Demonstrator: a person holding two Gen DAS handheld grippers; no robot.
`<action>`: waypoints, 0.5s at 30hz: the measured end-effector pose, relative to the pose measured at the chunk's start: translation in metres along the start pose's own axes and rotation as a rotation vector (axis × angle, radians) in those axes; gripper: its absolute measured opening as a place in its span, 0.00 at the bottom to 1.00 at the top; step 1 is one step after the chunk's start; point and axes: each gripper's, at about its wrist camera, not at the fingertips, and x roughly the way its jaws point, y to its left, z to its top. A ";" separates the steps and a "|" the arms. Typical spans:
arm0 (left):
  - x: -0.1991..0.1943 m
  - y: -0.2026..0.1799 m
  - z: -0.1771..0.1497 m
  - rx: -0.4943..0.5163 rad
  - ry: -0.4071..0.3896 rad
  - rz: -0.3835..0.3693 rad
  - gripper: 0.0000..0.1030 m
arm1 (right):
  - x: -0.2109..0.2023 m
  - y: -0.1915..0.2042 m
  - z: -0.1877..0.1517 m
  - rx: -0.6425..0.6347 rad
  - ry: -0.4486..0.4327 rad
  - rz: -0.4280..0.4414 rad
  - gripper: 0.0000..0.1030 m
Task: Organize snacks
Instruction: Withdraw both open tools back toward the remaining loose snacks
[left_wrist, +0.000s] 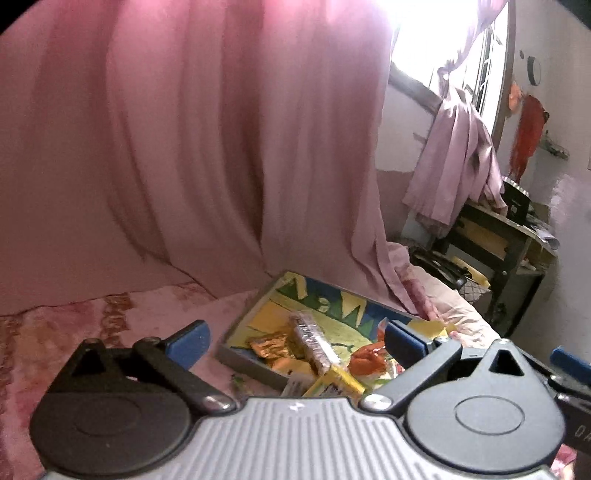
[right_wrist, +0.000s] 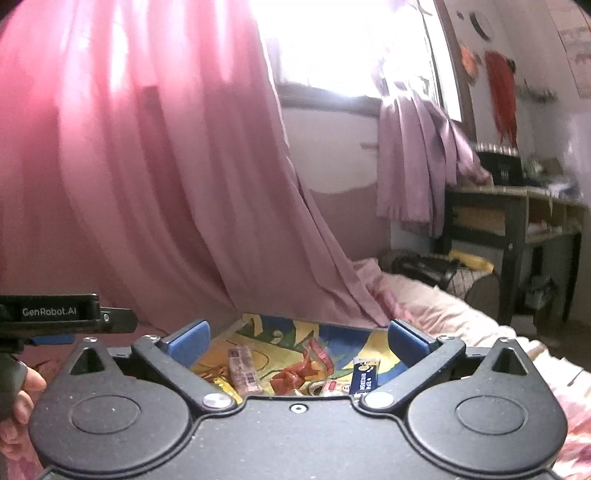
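Note:
A tray (left_wrist: 243, 363) with a bright yellow, green and blue print lies on the pink bed cover. In it lie a clear-wrapped biscuit pack (left_wrist: 314, 341), a gold wrapper (left_wrist: 269, 347), a red wrapper (left_wrist: 369, 356) and a yellow box (left_wrist: 336, 380). My left gripper (left_wrist: 295, 343) hovers above the tray's near side, open, with nothing between its blue pads. The right wrist view shows the same tray (right_wrist: 258, 328) with the biscuit pack (right_wrist: 242, 371), the red wrapper (right_wrist: 295, 373) and a blue pack (right_wrist: 364, 376). My right gripper (right_wrist: 297, 341) is open above it and holds nothing.
A pink curtain (left_wrist: 184, 147) hangs close behind the tray. A wooden desk (right_wrist: 517, 221) with clutter stands at the right, and a dark bag (right_wrist: 424, 269) lies beside the bed. The left gripper's body (right_wrist: 55, 317) and a hand (right_wrist: 22, 391) show at the left.

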 end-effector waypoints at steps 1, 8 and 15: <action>-0.008 0.001 -0.004 -0.003 -0.004 0.007 0.99 | -0.009 0.002 0.000 -0.013 -0.010 0.000 0.99; -0.053 0.010 -0.028 -0.029 -0.008 0.072 0.99 | -0.051 0.007 -0.009 -0.027 -0.004 0.007 0.99; -0.088 0.016 -0.048 -0.053 0.014 0.087 1.00 | -0.088 0.008 -0.019 0.001 0.028 0.003 0.99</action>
